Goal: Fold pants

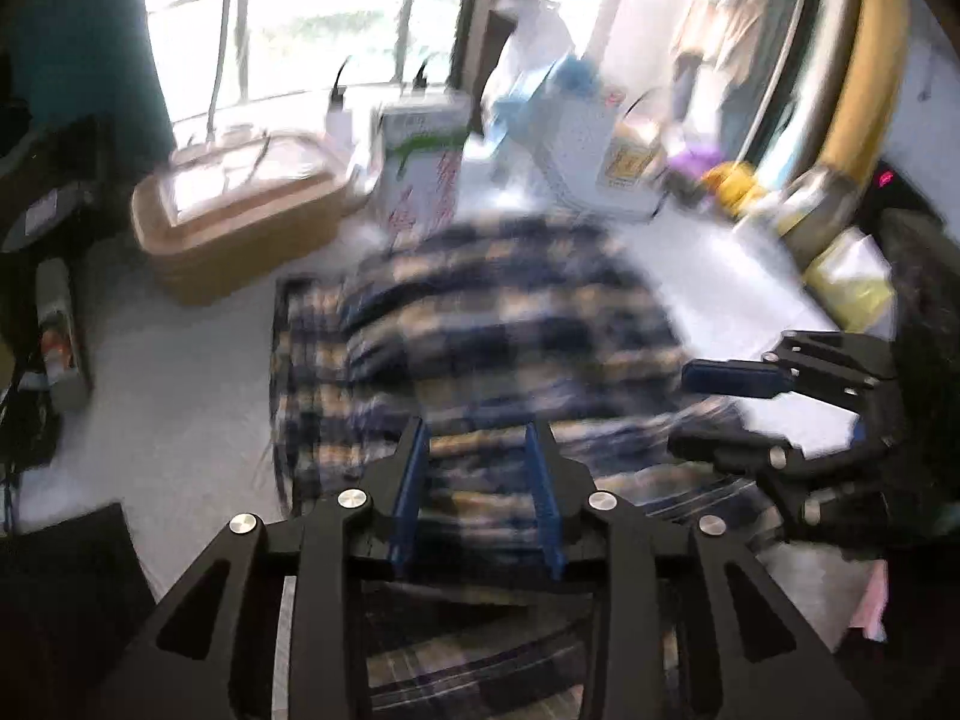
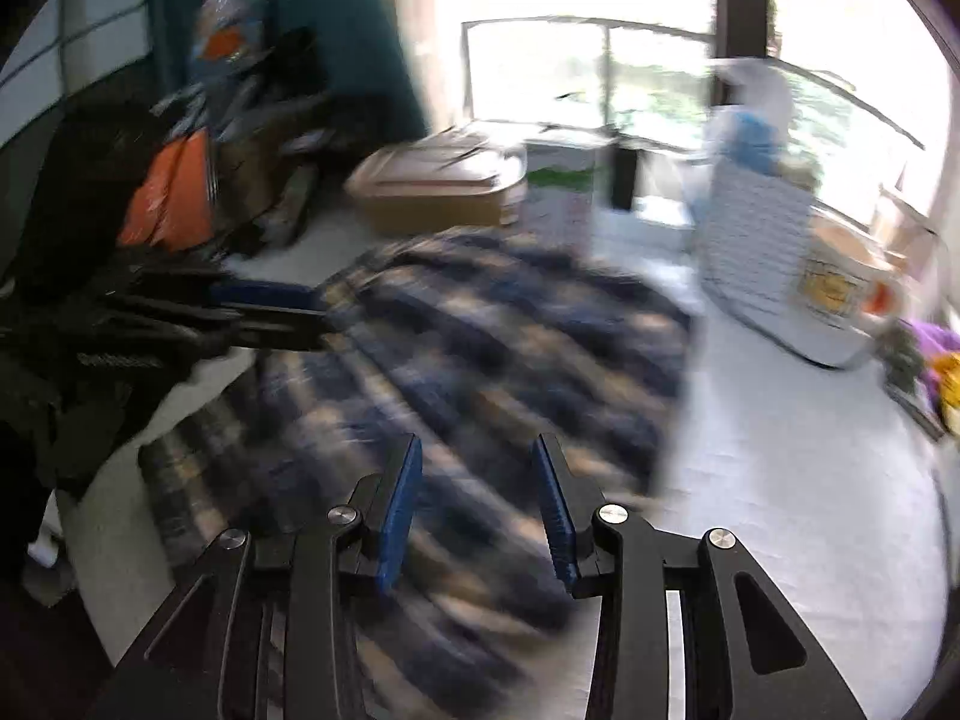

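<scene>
Blue-and-cream plaid pants (image 1: 510, 312) lie bunched on a pale bed surface (image 1: 180, 372), blurred by motion in both views. My left gripper (image 1: 477, 438) hovers over their near edge, its blue pads apart, with cloth seen below the gap and not pinched. My right gripper (image 1: 702, 414) reaches in from the right side over the pants' right edge. In the right wrist view the right gripper (image 2: 477, 450) stands open above the pants (image 2: 480, 330), nothing pressed between its pads. There the left gripper (image 2: 318, 309) comes in from the left at the pants' left edge.
A tan lidded box (image 1: 240, 210), a white-and-green carton (image 1: 420, 180) and a white woven bag (image 1: 594, 150) stand along the back by the window. Dark bags and an orange item (image 2: 174, 192) crowd the left side. Yellow and purple things (image 1: 726, 180) sit at the right.
</scene>
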Demonstrator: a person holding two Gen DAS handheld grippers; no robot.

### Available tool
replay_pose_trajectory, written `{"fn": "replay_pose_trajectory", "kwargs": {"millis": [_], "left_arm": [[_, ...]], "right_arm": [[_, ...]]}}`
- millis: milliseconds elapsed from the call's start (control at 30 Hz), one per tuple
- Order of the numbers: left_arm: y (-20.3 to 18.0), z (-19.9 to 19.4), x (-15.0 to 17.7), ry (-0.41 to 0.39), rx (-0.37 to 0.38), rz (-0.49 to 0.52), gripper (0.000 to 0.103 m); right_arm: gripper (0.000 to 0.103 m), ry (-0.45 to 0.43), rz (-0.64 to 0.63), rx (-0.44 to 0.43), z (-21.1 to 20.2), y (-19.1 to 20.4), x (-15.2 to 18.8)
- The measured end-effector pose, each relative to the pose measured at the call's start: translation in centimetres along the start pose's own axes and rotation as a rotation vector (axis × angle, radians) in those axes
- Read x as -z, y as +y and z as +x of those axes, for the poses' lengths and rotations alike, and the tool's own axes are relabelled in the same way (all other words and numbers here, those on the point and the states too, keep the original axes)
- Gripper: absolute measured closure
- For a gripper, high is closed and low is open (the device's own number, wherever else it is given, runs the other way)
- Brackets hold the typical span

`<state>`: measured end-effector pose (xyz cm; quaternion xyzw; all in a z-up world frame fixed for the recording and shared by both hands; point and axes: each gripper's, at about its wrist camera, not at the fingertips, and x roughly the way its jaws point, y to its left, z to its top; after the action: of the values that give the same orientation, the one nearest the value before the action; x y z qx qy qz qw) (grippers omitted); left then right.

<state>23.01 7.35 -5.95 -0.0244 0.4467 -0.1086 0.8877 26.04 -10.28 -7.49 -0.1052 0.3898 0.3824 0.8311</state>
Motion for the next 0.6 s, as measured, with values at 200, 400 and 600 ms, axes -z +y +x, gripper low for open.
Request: {"fn": "replay_pose_trajectory", "kwargs": {"millis": [200, 400, 600], "left_arm": [[0.2, 1.8, 1.8, 0.050, -0.038, 0.001, 0.070], [0.3, 1.9, 1.8, 0.046, -0.022, 0.010, 0.070], [0.7, 1.2, 2.4, 0.053, -0.008, 0.037, 0.070]], "right_arm": [[0.063, 0.116, -0.034, -0.008, 2.8, 1.4, 2.3], [0.063, 0.113, -0.079, 0.010, 0.5, 0.6, 4.7], [0.063, 0.114, -0.104, -0.004, -1.0, -0.5, 6.6]]}}
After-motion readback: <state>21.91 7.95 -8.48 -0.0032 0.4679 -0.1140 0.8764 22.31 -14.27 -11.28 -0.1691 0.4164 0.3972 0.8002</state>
